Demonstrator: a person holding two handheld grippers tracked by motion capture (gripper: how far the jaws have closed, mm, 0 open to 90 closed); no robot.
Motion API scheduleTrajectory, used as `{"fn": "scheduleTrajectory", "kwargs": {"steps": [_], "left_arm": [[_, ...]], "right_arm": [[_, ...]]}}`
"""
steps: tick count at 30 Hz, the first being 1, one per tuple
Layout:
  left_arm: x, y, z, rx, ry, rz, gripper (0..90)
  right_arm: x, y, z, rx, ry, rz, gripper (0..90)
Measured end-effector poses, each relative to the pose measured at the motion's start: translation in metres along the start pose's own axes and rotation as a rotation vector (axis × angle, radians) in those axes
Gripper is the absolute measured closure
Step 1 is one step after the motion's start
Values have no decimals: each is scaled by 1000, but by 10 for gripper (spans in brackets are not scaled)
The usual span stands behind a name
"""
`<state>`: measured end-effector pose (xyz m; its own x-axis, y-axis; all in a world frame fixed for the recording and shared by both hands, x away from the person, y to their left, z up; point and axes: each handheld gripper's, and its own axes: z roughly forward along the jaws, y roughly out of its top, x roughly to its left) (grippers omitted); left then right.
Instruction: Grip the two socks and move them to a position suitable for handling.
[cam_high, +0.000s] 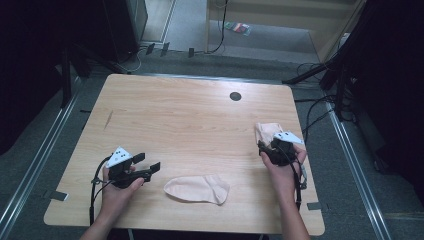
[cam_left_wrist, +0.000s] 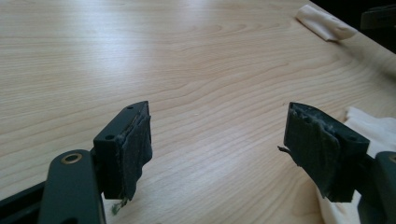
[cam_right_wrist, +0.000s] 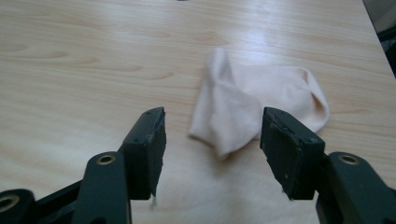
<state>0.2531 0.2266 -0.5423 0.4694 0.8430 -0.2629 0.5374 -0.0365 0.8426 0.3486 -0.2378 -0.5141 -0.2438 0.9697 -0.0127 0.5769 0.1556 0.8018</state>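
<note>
Sock (cam_high: 197, 189), flat, near bench (cam_high: 190, 115) front edge, between both hands, just right of left gripper (cam_high: 148, 166). Left gripper low over bench, jaws wide apart, empty, angled toward sock (cam_left_wrist: 369, 123), likely for coming grab. Right gripper (cam_right_wrist: 212, 135) jaws spread, empty, aimed at second sock (cam_right_wrist: 254, 105); rumpled, near right edge, farther back (cam_high: 267, 132). Probably pairing job, neither sock gripped yet.

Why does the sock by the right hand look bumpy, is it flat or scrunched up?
Scrunched up. The sock in front of the right gripper is bunched, with a raised fold twisting across it.
</note>
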Motion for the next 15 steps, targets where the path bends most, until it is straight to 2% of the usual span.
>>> {"fn": "scheduleTrajectory", "kwargs": {"steps": [2, 4, 9, 11, 13, 15], "left_arm": [[1, 0, 0, 3, 7, -5, 240], [2, -1, 1, 5, 11, -3, 241], [3, -2, 2, 12, 16, -9, 244], [3, -2, 3, 15, 17, -5, 245], [2, -2, 3, 16, 15, -5, 246], [3, -2, 3, 18, 14, -7, 246]], "right_arm": [[-5, 4, 11, 16, -22, -5, 403], [-10, 8, 25, 32, -21, 4, 395], [-9, 16, 47, 66, -26, -17, 384], [-9, 16, 56, 94, -49, -18, 391], [-10, 15, 61, 95, -77, -19, 428], [-11, 14, 63, 85, -57, 15, 492]]}}
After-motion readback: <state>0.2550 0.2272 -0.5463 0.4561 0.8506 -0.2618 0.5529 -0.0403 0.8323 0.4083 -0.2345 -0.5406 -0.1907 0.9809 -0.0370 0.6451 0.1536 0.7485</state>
